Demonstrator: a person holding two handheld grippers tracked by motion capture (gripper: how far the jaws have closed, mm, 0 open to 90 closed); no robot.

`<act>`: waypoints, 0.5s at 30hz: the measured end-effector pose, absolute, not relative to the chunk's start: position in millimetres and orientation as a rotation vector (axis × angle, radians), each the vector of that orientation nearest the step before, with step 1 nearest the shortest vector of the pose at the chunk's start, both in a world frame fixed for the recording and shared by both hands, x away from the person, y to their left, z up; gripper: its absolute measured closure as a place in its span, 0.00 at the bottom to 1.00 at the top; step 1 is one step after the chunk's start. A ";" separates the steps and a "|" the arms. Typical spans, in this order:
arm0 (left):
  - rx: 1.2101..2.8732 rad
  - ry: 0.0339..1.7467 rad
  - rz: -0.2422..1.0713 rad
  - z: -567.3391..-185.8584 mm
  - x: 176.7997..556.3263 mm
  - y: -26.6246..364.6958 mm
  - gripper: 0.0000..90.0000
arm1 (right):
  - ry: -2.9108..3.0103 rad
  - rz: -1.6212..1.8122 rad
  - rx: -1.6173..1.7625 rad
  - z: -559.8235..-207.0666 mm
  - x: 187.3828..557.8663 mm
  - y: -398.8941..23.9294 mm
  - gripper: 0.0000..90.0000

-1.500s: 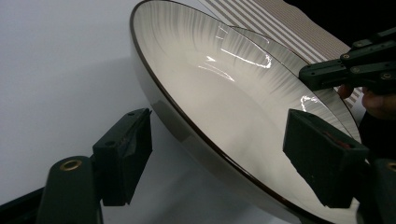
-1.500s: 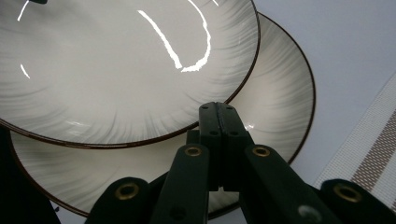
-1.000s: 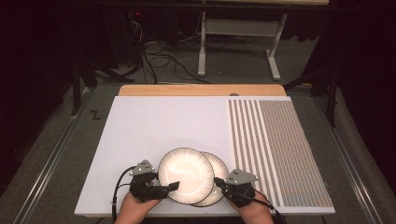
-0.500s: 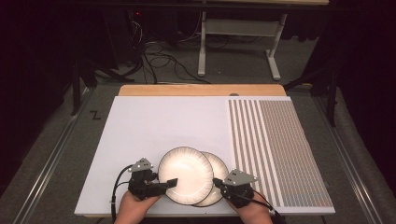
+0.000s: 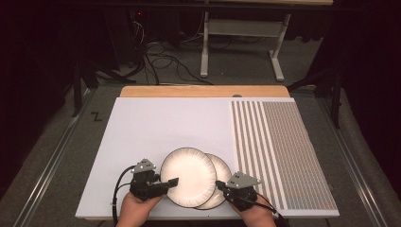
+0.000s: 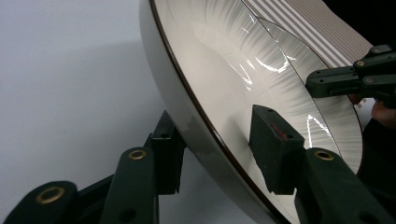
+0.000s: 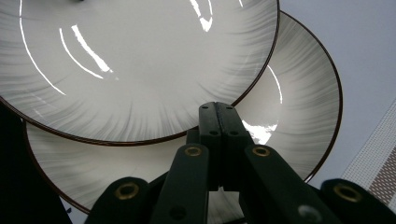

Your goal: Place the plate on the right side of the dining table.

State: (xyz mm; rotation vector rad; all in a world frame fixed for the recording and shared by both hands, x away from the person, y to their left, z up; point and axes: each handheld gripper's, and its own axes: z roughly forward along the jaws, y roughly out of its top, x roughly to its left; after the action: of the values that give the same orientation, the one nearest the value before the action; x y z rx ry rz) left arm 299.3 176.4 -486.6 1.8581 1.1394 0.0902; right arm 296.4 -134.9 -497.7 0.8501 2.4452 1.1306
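We are seeing little change from a second ago: the upper plate (image 5: 188, 176) is sitting a touch farther toward the left gripper (image 5: 166, 183), and both hands are staying low at the near edge of the white worktop (image 5: 156, 127).

Starting at the left, we are watching the left gripper holding the upper plate by its left rim. In the left gripper view the jaws are straddling that rim, one pad under the plate's outer wall and the other pressing on its glossy inner face (image 6: 233, 74), so the plate's edge is lying right between them and the plate is tilting up.

Moving across, the upper plate is overlapping the lower plate (image 5: 221, 176), which is peeking out on the right.

At the right, the right gripper (image 5: 220, 185) is meeting the lower plate's near right edge. In the right gripper view its jaws (image 7: 217, 140) are looking pressed together over the lower plate (image 7: 299, 112), just below the upper plate's rim (image 7: 140, 70); whether they are pinching it we cannot tell.

Farthest right, the striped mat (image 5: 283, 151) is lying flat on the worktop.
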 end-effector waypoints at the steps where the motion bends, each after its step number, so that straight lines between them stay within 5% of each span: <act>1: 1.857 1.135 0.099 -486.0 299.0 175.8 0.63 | 2.447 1.126 0.852 -497.5 296.1 -134.9 1.00; 15: 1.845 1.071 0.208 -479.1 295.2 169.9 0.76 | 2.458 1.125 0.845 -497.5 294.6 -135.0 1.00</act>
State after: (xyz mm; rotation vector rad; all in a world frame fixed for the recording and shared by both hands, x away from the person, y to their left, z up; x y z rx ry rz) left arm 295.2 169.9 -479.1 1.8448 1.0712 0.2079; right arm 294.6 -135.0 -497.5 0.8452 2.4582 1.1247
